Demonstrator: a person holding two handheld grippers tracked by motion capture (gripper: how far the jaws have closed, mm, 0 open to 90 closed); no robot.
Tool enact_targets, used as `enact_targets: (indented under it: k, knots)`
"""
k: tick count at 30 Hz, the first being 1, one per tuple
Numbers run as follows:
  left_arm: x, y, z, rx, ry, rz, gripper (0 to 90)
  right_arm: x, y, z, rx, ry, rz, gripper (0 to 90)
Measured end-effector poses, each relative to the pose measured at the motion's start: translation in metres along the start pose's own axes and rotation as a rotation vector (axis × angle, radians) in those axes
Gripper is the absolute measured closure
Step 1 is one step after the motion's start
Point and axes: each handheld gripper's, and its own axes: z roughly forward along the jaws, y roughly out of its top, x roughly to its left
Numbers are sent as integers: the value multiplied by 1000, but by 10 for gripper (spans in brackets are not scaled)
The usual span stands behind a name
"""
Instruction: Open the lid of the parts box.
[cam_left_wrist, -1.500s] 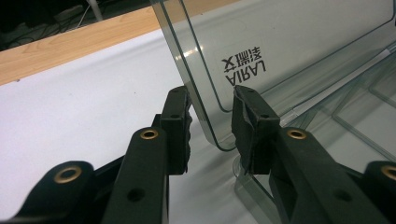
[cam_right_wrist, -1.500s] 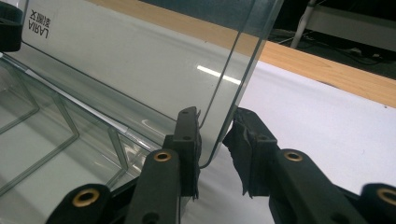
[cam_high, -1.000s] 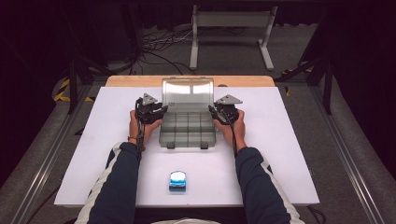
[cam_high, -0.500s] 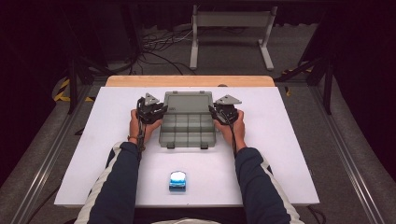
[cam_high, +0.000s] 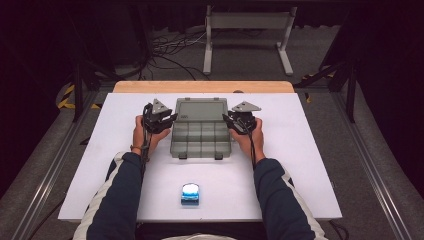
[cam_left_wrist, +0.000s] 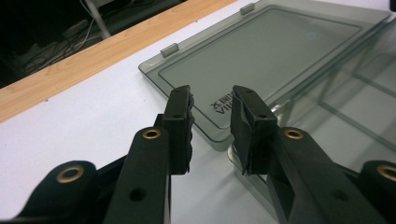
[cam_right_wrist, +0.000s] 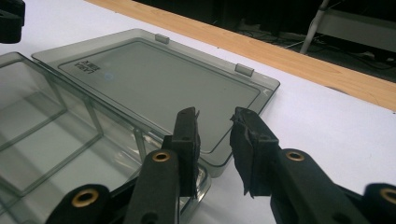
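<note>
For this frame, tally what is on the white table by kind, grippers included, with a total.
Grippers: 2, the left gripper and the right gripper
Clear grey compartment box, lid laid open flat: 1
Small blue and white object near the front edge: 1
Total: 4

Each gripper, left gripper (cam_high: 167, 119) and right gripper (cam_high: 231, 120), is matte black, topped by a grey three-cornered plate. Brass-ringed holes sit in the arms behind the jaws; the pads (cam_left_wrist: 180, 126) are black and rough-edged. A black cable trails rearward from each. Sleeves (cam_high: 120, 200) are dark navy with white stripes.
</note>
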Motion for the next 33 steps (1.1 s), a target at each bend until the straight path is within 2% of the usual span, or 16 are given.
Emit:
enact_targets:
  k: [3, 7, 12, 15, 18, 24, 26, 33]
  knots:
    - [-1, 1, -8, -16, -5, 19, 688, 1, 1, -3, 0, 0, -13, 708]
    - [-4, 1, -20, -34, -20, 53, 688, 4, 5, -12, -6, -8, -60, 699]
    - [-4, 1, -30, -34, -22, 84, 678, 6, 8, -21, -10, -2, -93, 695]
    - [-4, 0, -34, -36, -28, 94, 679, 6, 8, -26, -16, 5, -95, 693]
    - [-5, 0, -40, -36, -16, 102, 690, 6, 10, -32, -28, 14, -99, 689]
    - [-9, -1, -52, -54, -39, 154, 674, 9, 11, -40, -33, 22, -132, 690]
    - [-11, -2, -55, -58, -54, 157, 671, 9, 12, -41, -35, 25, -134, 687]
    - [-17, -3, -63, -60, -70, 213, 644, 12, 13, -46, -41, 46, -145, 679]
